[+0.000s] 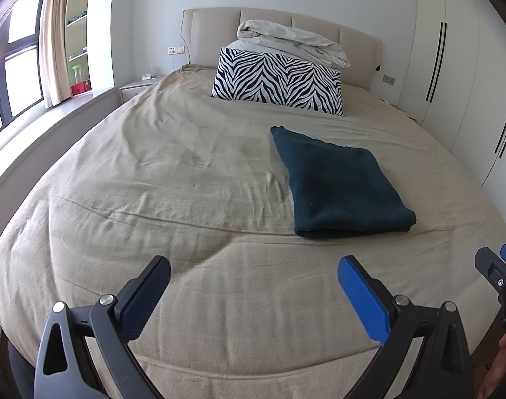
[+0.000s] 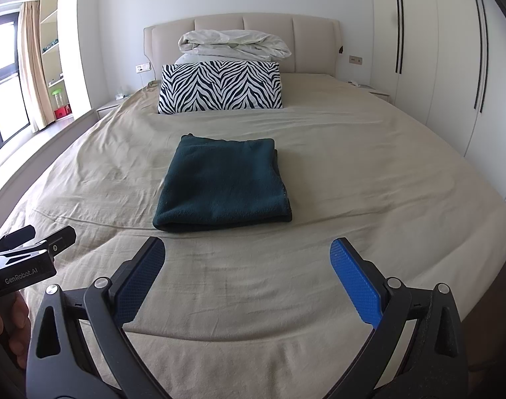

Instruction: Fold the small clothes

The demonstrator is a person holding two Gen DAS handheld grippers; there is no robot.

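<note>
Bedroom scene, recorded from two wrist cameras. Dark teal cloth [image 2: 223,184], folded into a thick rectangle, is laid flat on the beige bedsheet [image 2: 369,173] near the middle of the bed, with a rounded fold turned toward the cameras. Zebra-striped pillow [image 2: 220,86] is propped upright beyond it, well apart from the cloth, and a bundled white duvet [image 2: 234,45] is stacked behind and above the pillow against the padded headboard [image 2: 314,41].

Left gripper [image 1: 253,294] is held over the near edge of the bed with its jaws spread wide and nothing between them; the cloth is seen ahead and to its right [image 1: 339,183]. Right gripper [image 2: 248,272] is likewise spread wide and empty, just short of the cloth's near fold. White wardrobe doors [image 2: 435,56] are noted on the right, a window with curtain [image 1: 53,36] on the left. Part of a hand [image 2: 7,326], apparently gripping the left tool's handle, is glimpsed at the right view's lower left edge.
</note>
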